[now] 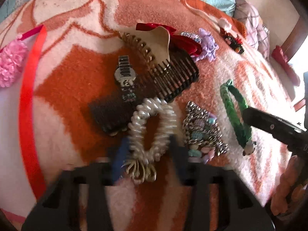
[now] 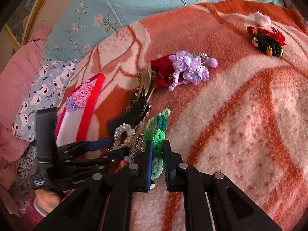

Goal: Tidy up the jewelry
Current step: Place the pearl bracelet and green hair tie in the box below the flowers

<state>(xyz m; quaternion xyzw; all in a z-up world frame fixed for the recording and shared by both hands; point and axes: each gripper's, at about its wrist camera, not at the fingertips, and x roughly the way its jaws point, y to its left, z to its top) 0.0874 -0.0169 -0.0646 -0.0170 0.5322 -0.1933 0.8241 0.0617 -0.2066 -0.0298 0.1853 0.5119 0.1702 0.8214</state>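
On the bed blanket, our right hand-held gripper is clamped on the soft, light green braided band mid-braid, while our left hand-held gripper straddles the springy, slippery pearl scrunchie, contact unclear.

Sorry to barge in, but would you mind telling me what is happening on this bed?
A person is sorting hair accessories and jewelry on an orange-and-white blanket with two handheld tools. The right claw is shut on a green braided band. The left claw straddles a pearl scrunchie, not clearly gripping it. A comb, watch and bows lie around.
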